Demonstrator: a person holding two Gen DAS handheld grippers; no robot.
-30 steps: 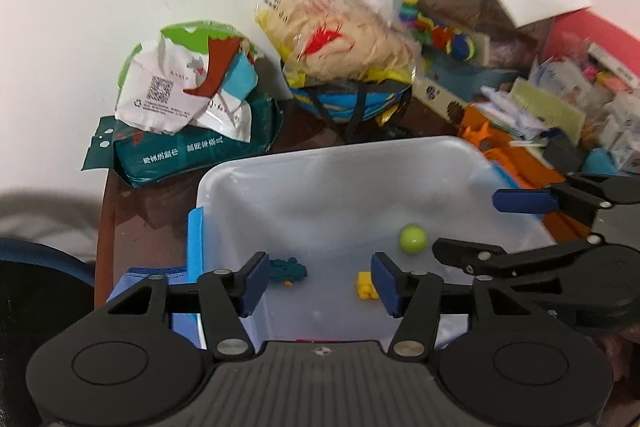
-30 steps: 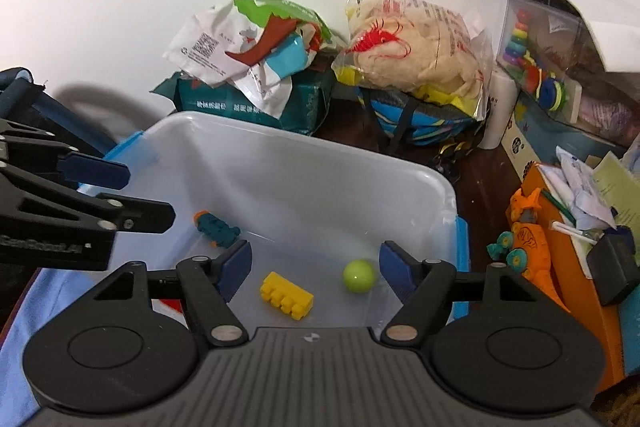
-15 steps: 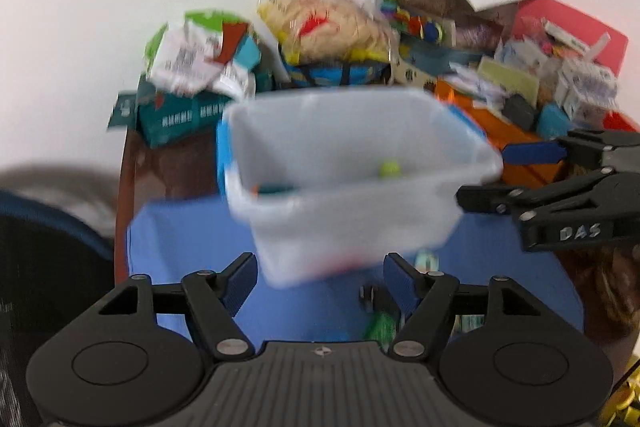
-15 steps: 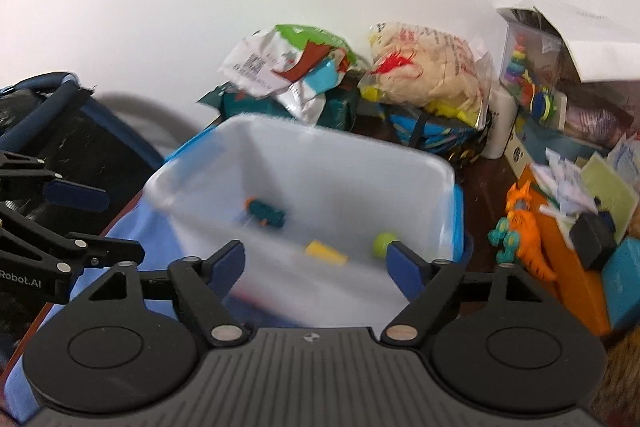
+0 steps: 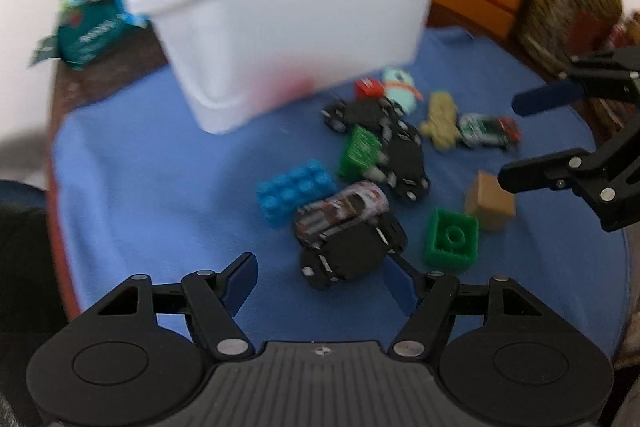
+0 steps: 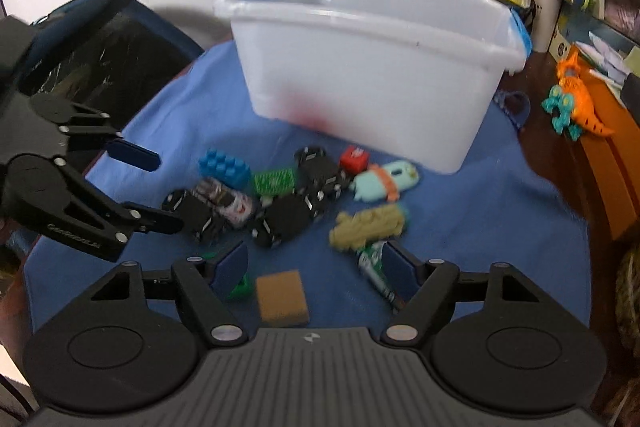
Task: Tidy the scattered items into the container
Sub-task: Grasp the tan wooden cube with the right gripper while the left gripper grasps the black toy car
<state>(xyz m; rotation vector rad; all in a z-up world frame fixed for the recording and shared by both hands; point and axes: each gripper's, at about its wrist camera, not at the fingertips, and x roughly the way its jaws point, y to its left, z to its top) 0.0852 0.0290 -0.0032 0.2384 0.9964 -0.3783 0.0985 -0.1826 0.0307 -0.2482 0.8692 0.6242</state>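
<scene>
**Trainee:** Container [image 5: 288, 27] first, then. Where does it sit in the left wrist view?

**Operator:** Upper centre of the frame, a translucent white tub on the blue cloth [image 5: 160, 187]. I read the scattered toys as lying below and to its right: a blue brick [image 5: 294, 191], a green brick [image 5: 452, 245], a tan block [image 5: 490, 201] and a cluster of black toy cars [image 5: 348, 255]. My left gripper [image 5: 320, 281] fills the bottom edge with its jaws apart and nothing pressed between the pads; one black car lies just beyond the tips. The right gripper [image 5: 524, 139] enters at the right edge.

**Trainee:** And the right wrist view?

**Operator:** The tub occupies the upper centre, the toys the middle band. My right gripper [image 6: 314, 269] is at the bottom; its jaws are closing, and the tan block [image 6: 282, 297] lies in the gap without, as far as I can judge, being touched. A green and white car [image 6: 376, 267] lies against the right pad.

**Trainee:** How should I do this step well?

**Operator:** I would pick one toy per claw, centre it between the pads, keep neighbours outside the gap, and come down squarely before clamping. Both views are blurred, so I would settle first.
</scene>
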